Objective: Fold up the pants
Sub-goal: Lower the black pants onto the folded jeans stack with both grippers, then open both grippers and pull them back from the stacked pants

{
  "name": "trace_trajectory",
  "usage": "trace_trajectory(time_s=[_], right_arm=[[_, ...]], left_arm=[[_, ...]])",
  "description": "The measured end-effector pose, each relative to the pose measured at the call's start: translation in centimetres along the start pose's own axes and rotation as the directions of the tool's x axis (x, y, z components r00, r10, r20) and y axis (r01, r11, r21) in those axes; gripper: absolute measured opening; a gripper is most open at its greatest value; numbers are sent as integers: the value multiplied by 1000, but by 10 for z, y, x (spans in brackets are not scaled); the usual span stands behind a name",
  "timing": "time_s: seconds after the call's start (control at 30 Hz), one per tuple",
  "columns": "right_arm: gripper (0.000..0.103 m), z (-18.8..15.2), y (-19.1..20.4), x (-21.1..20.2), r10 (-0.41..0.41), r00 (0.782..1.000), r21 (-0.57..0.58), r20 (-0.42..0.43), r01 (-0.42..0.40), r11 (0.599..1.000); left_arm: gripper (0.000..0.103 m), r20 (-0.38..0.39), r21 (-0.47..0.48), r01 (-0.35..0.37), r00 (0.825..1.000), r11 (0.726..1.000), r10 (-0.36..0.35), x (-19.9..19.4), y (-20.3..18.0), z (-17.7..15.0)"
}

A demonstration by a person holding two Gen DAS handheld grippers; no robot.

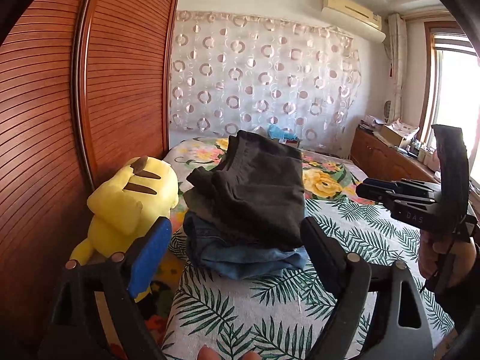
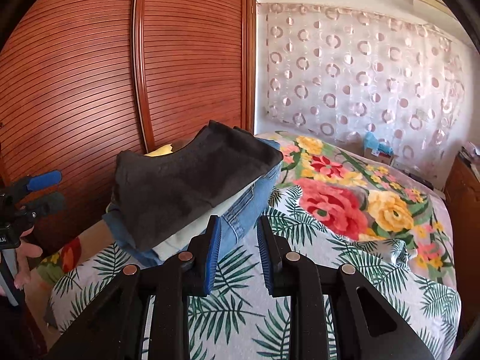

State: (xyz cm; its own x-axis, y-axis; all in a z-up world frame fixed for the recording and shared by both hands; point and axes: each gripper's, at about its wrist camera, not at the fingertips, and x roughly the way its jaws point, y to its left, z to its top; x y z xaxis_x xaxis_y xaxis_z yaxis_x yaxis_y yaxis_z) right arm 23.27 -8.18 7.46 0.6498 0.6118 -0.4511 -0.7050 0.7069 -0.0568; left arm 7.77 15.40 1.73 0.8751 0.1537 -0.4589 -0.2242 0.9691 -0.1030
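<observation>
A folded pair of dark grey pants (image 1: 252, 192) lies on top of a stack, over folded blue jeans (image 1: 249, 258), on the leaf-print bed cover (image 1: 240, 306). The stack also shows in the right wrist view, dark pants (image 2: 186, 186) above jeans (image 2: 249, 210). My left gripper (image 1: 237, 240) is open and empty, just in front of the stack. My right gripper (image 2: 238, 234) is open and empty, its left finger close to the jeans' edge. It also shows in the left wrist view (image 1: 372, 189), right of the stack. The left gripper appears at the far left of the right wrist view (image 2: 45, 189).
A yellow plush toy (image 1: 132, 201) sits left of the stack against the slatted wooden wardrobe (image 1: 60, 120). A floral blanket (image 2: 345, 198) covers the bed's far part. A wooden cabinet (image 1: 387, 162) with clutter stands at the right under the window.
</observation>
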Motion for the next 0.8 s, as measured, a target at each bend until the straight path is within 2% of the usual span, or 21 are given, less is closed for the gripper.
trace_trajectory(time_s=[0.17,0.2,0.37,0.43,0.47,0.53,0.6,0.7,0.8], right_arm=[[27,-7,6,-14,-4,1000,6,3,4,1000],[33,-9,7,-17,-5,1000,9,3,5,1000],[48,-17,10,-29,-3,1000,22,12,3,1000],[56,-20,13,-33,-5,1000,26,14,5,1000],[63,-20,13,-34,-7,1000,30,14,6,1000],[66,-23,13,-37,-11,1000,41,15,10,999],[76,-24,13,-38,-24,1000,54,12,23,998],[83,-30,12,-46,-41,999,71,20,40,997],[85,-35,12,-53,-61,998,91,26,59,994]], left_arm=[[88,-6,6,18,1000,1000,-18,-7,-4,-3],[88,-9,8,21,1000,1000,-21,-8,-6,-4],[88,-18,34,40,999,999,-39,-13,-15,-9],[88,-18,43,48,999,998,-47,-15,-19,-10],[88,-19,46,48,999,998,-47,-16,-20,-11],[88,-19,50,51,999,997,-50,-17,-24,-12],[88,-19,53,57,998,997,-56,-18,-27,-13],[88,-28,67,59,998,996,-57,-15,-33,-15],[88,-37,79,58,998,995,-55,-13,-40,-17]])
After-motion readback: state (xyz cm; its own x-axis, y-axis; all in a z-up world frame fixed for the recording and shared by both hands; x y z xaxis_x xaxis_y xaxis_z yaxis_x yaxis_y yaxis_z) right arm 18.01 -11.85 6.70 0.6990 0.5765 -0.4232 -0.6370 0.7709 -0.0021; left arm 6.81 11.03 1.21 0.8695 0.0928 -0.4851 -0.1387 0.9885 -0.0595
